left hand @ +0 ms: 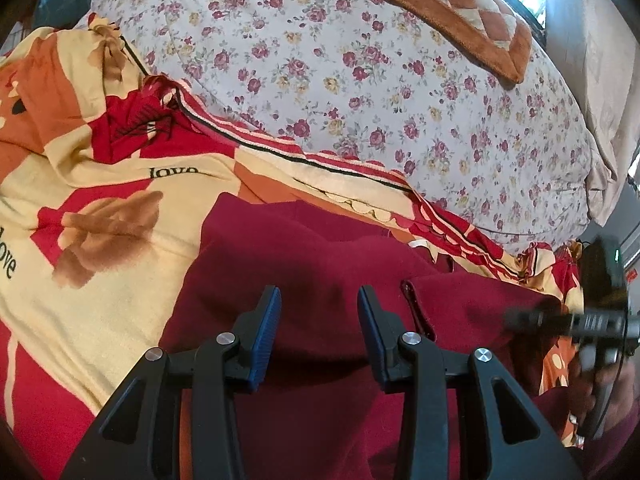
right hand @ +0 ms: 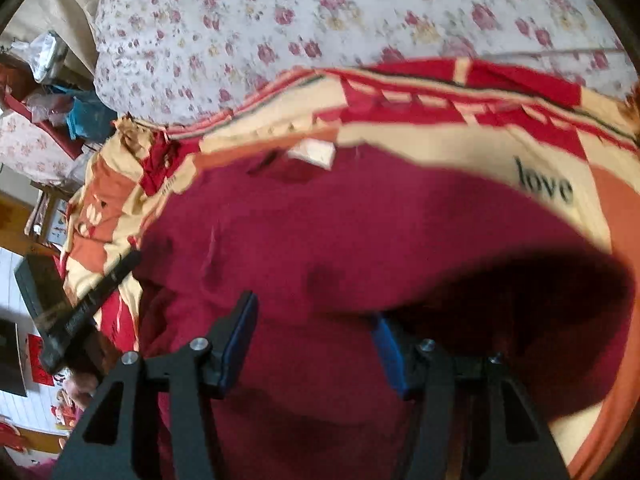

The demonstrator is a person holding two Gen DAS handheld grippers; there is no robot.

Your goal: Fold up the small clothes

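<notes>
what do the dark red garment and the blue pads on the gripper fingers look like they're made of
Dark red garment: looks like a soft knit, maybe cotton or fleece; the surface is matte, it drapes in soft folds, and a stitched hem shows. The exact fibre can't be told.

Blue pads: probably rubber or soft plastic; they show fine ribbing and a dull finish, set on black fingers that look like rigid plastic.

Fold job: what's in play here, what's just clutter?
In play:
maroon garment
left gripper, jaws apart, nothing between them
right gripper, jaws apart over the garment

Clutter:
"love" blanket
floral quilt
brown cushion
bags on floor
</notes>
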